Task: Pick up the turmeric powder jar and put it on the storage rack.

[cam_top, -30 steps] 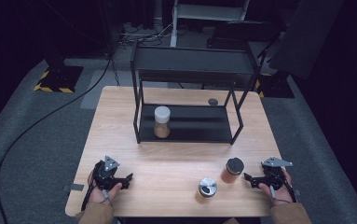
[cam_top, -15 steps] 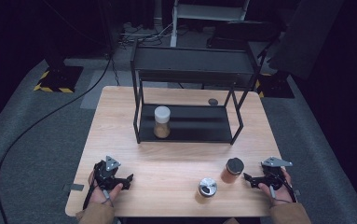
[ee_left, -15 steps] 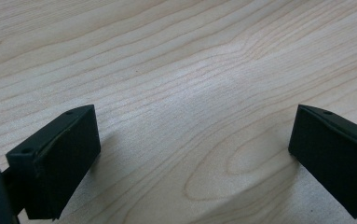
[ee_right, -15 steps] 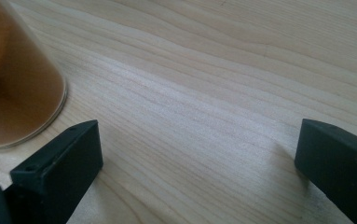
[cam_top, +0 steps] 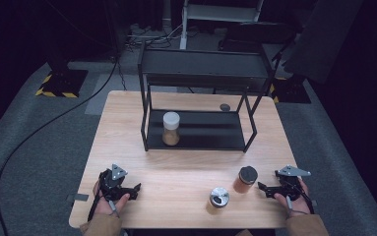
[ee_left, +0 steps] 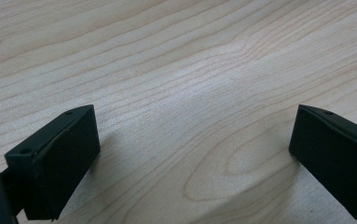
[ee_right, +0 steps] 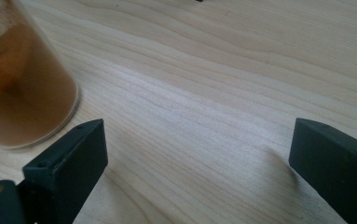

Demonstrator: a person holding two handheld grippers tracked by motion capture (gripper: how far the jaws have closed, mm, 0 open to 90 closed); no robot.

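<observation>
— Two grippers are resting at the near edge of the table, and nothing is being held. What is the person setting up for?

— Judging from what is lying nearest the hands, the person is getting ready to pick up a jar. Going from big to small: the black shelf rack is standing at the far half of the table, with a white-capped jar sitting on its lower shelf, well apart from both hands. Nearer, the black-capped jar is standing upright just beside the right gripper, and a small silver-topped jar is sitting a little to its left.

— How are the jaws standing?

— The right gripper's jaws are spread wide with bare wood between them; in the right gripper view the black-capped jar is sitting off beyond the left jaw, not between the two. The left gripper is likewise gaping over bare tabletop, with nothing near it.

— So what is making this step go well?

— Probably the aim. The right hand is needing to swing until the jar is centring between the jaws, keeping them wide while sliding forward, low on the glass body rather than at the cap. The silver-topped jar is standing close enough that a sideways sweep is risking a knock, so a straight approach is looking safer.
</observation>
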